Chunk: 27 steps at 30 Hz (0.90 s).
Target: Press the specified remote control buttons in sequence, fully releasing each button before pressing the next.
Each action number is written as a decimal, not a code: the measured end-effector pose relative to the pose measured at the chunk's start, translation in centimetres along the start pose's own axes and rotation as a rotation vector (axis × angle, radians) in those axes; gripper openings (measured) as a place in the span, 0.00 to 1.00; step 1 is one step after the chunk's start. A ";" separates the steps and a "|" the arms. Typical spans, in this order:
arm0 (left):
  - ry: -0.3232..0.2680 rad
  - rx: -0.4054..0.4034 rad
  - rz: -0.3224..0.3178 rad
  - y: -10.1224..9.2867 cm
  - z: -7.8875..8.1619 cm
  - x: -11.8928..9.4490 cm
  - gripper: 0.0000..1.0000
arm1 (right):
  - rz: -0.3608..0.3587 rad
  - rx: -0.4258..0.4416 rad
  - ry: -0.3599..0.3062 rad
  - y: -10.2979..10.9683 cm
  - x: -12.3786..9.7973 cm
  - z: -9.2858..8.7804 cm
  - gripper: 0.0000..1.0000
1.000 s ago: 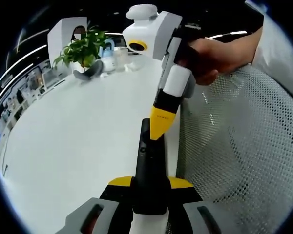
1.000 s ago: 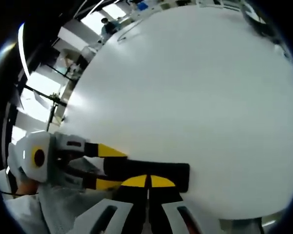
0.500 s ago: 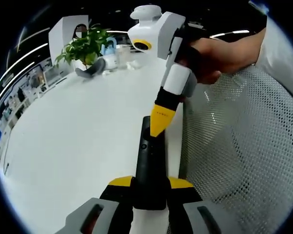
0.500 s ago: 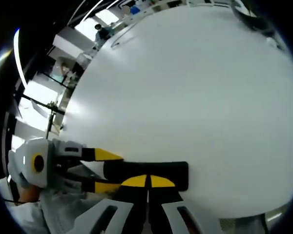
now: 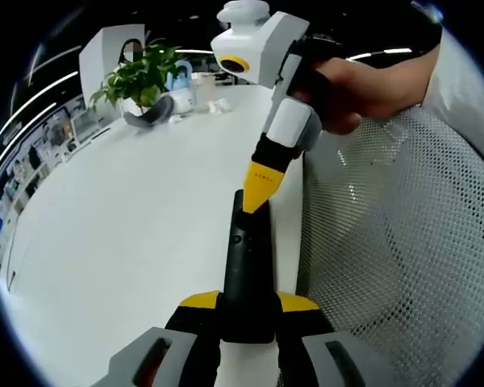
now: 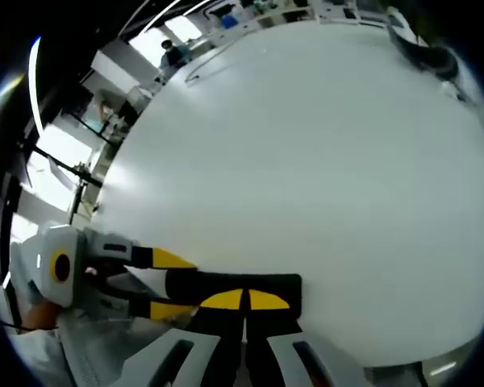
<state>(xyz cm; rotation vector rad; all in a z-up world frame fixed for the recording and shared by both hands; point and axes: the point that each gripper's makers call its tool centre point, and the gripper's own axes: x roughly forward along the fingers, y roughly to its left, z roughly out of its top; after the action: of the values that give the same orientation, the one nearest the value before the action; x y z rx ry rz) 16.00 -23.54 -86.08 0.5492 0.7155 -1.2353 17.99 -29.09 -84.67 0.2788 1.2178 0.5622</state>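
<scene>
We've got the black remote control (image 5: 246, 266) clamped between the yellow jaws of the left tool (image 5: 248, 305), held out over the near edge of the white counter (image 5: 129, 210), right beside a mesh chair back (image 5: 387, 266). The left tool is closed snugly on the remote's lower end and has not let go through this last second.

And here's the change: the right tool (image 5: 258, 184), jaws pinched together into a single yellow point and holding nothing, has crept up the remote. A second ago its tip sat lower on the body; now it's perched at the far end, and from the left gripper view it looks to be touching or just shy of the top edge, so we can't say for sure whether it is pressing. The small round button below it now sits uncovered.

In the right gripper view the remote (image 6: 250, 289) lies crosswise just past the closed tips of that view's own tool (image 6: 244, 300), with the left tool (image 6: 157, 282) gripping it from the left side.

We read this as one press released and the point travelling to its next target, or lifting clear. The plant (image 5: 141, 76) far across the counter hasn't moved.
</scene>
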 end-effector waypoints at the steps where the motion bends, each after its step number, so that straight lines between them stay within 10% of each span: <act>1: 0.000 0.001 0.000 0.0 0.0 0.0 0.24 | 0.005 -0.001 0.002 0.1 0.0 0.0 0.00; 27: -0.016 0.006 -0.018 -0.3 0.4 0.4 0.25 | -0.084 -0.105 0.051 -0.3 0.2 -0.7 0.00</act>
<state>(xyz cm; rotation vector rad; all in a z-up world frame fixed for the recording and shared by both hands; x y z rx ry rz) 15.87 -24.12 -86.13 0.5383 0.7045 -1.2578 17.48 -29.25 -85.23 0.1246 1.2391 0.5609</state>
